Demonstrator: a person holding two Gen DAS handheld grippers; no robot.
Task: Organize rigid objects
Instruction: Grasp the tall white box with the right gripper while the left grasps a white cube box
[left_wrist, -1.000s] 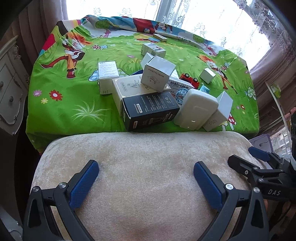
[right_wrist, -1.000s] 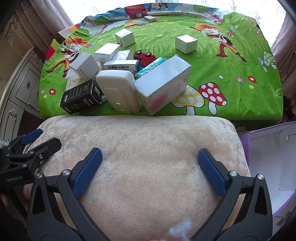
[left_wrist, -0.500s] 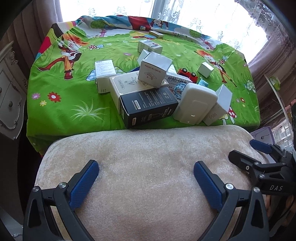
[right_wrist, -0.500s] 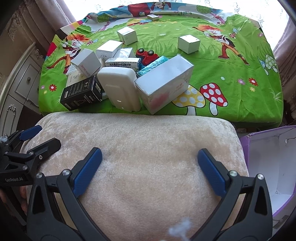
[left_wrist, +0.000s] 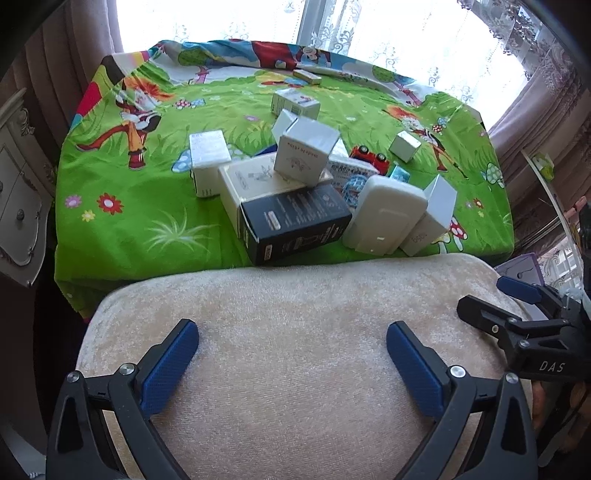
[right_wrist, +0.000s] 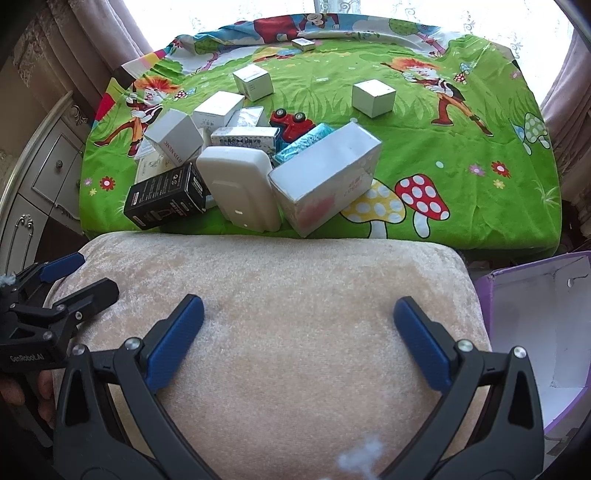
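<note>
The left gripper (left_wrist: 291, 354), black-framed with blue ribbed pads, hangs spread wide over the beige velvety cushion (left_wrist: 295, 306) with nothing between its fingers. The right gripper (right_wrist: 297, 330), of the same build, is likewise wide apart and holds nothing, above the same cushion (right_wrist: 295, 273); each gripper shows at the edge of the other's view.

Past the cushion's far edge lies the table under a bright green cartoon-print cloth (right_wrist: 461, 155). A heap of boxes sits near the table's front edge. At its front lies the glossy black rectangular carton (left_wrist: 295, 223), tilted, touching the smooth white rounded plastic case (left_wrist: 384, 218) on its right. Against that case leans the large white cardboard box with a pinkish label (right_wrist: 327, 181). Behind these are a white cube-shaped box with printed text (left_wrist: 304, 153), perched on the flat cream carton (left_wrist: 251, 177), a teal patterned packet (right_wrist: 304, 142) and a red toy car (right_wrist: 291, 123).

Apart from the heap, a small white cube box (right_wrist: 373, 96) stands alone toward the right side of the table, another white box (right_wrist: 253, 81) farther back, and a tiny carton (right_wrist: 303, 43) near the far edge.

Beside the cushion's right edge stands an open purple cardboard box with a white inside (right_wrist: 532, 325).
</note>
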